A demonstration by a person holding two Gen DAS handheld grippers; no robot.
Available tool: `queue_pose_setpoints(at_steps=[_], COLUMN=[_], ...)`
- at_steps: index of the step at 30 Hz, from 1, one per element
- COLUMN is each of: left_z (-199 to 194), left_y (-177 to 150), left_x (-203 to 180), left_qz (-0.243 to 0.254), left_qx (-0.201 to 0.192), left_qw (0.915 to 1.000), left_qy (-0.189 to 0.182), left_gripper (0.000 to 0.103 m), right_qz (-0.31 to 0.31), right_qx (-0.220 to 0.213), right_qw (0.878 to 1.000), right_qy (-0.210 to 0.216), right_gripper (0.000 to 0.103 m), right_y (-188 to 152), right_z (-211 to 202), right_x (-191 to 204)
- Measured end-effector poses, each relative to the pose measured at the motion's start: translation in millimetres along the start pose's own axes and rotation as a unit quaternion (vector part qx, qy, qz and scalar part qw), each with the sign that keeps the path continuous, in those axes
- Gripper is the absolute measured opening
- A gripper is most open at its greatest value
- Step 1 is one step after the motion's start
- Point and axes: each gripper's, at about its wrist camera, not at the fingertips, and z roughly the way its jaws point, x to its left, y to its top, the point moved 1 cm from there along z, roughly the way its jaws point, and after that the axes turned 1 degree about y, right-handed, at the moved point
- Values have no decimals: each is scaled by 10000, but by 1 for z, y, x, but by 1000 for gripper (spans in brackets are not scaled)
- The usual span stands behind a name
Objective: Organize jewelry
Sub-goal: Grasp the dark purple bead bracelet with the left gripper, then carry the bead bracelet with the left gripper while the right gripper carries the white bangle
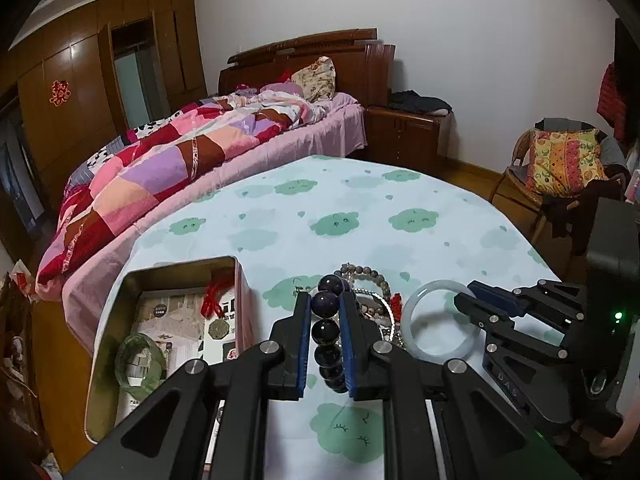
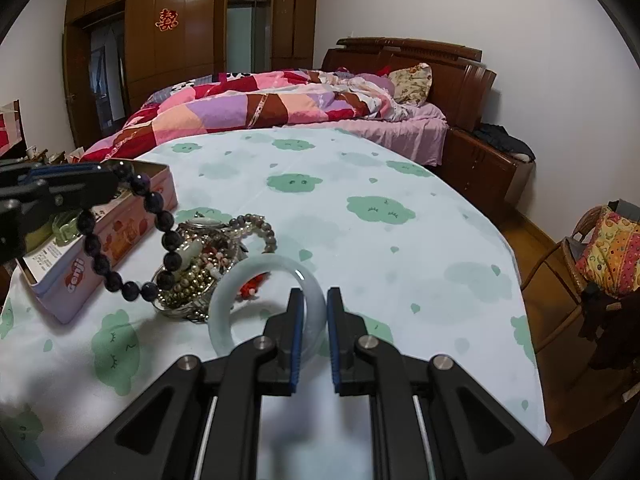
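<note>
Carrying the bead bracelet (image 1: pixel 330 336) pinched in the left fingers (image 1: pixel 325 304) leftward over the tin (image 2: pixel 104 240), release low; right fingers (image 2: pixel 314 300) pinch the pale bangle (image 2: pixel 264 304).

Left hand-held gripper (image 1: pixel 325 312) clamped; right hand-held gripper (image 2: pixel 315 312) clamped.

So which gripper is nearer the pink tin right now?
Left. The left gripper, shut on the dark bead bracelet, hangs just beside the pink tin. The right gripper is farther off, closed on the pale jade bangle.
</note>
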Motion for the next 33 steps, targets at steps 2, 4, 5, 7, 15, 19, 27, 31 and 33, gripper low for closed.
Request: queue_pose_setpoints(at_steps=[2,4,5,7,15,19,27,31,33], left_z=[-3,-6,-8,-10,-19,-23,-33,-40,-44], left_y=[1,2,2,3,3,2,4,6,7], left_x=[0,1,2,3,4,5,18,24,30], left_qz=[-3,-12,-6,-9,-17,-4,-142,-182,-228], left_qx=[-43,-78,-110,-152,-243,-282,-401,-466,-508], left_qw=[10000,10000,9999,9999,9997,9996,9991,9987,9984], left_qy=[5,-3,21,38,9,-15,16,42,85], left_gripper=[13,13,13,13,13,13,13,13,13], right_qz=[-3,-10,-22,-51,-104,-110,-177,-214,-271], right_qx=[-12,-30,-42,-72,-163,-187,-125,-153,-193], right_qw=[10000,10000,10000,9999,9997,9996,9996,9996,9994], right_qy=[-16,-42,-61,-99,-163,-176,-160,-113,-96], right_gripper=[13,13,13,13,13,13,13,13,13], right_y=[0,0,0,0,0,0,2,7,10], right_z=[0,0,0,-1,-4,-5,-6,-11,-14], right_x=[0,0,0,1,2,2,5,10,14])
